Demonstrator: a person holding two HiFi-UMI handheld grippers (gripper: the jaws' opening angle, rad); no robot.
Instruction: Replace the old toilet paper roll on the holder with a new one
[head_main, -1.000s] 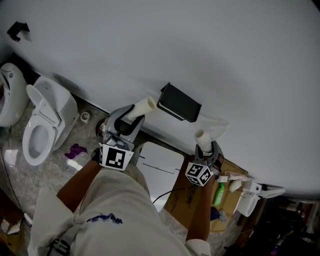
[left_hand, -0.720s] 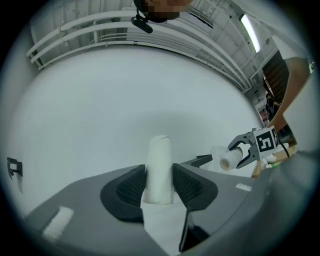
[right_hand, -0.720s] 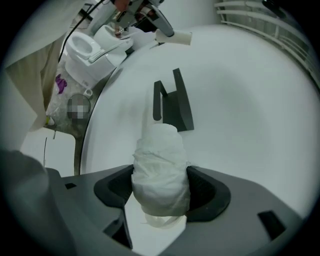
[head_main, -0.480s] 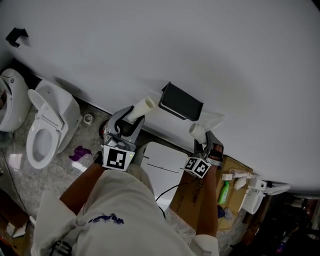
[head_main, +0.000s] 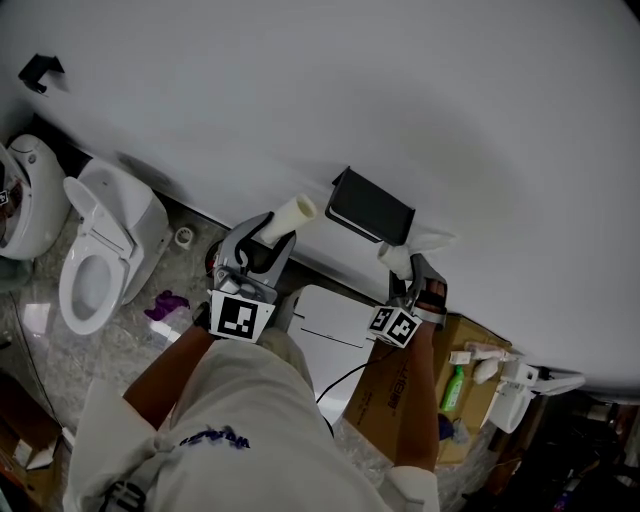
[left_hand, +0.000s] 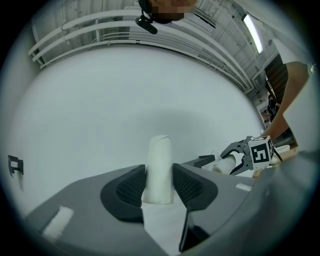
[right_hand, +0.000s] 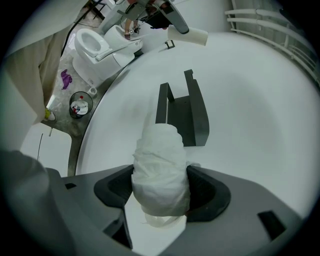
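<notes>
Your right hand-held gripper (right_hand: 161, 189) is grasping the toilet paper roll (right_hand: 160, 155). Both pads are pressing into its white tissue. In the right gripper view the roll's free end is pointing at the black holder (right_hand: 182, 112) on the white wall (right_hand: 250, 125), which is at twelve o'clock from the roll, and the two are not touching. Your left hand-held gripper (left_hand: 159, 175) is clenching the bare cardboard tube (left_hand: 160, 150), with a pad pressing on each side near its base. In the head view the tube is sitting at nine o'clock from the holder and the roll at five o'clock, near it.

The left marker cube (head_main: 237, 317) and the right marker cube (head_main: 393, 325) are showing only black-and-white square patterns. The cardboard box (head_main: 368, 400), at six o'clock from your right hand-held gripper, is carrying dark print, and your clothing is carrying purple script. Both are too small to read. A green bottle (head_main: 455, 385) is lying on the box, and its label is too small to read as well. A white toilet (head_main: 100, 250) is standing well away at nine o'clock.

Since a second ago, you are rolling the right hand-held gripper over and bringing its roll closer to the holder. Your left hand-held gripper is keeping its place with the tube.
</notes>
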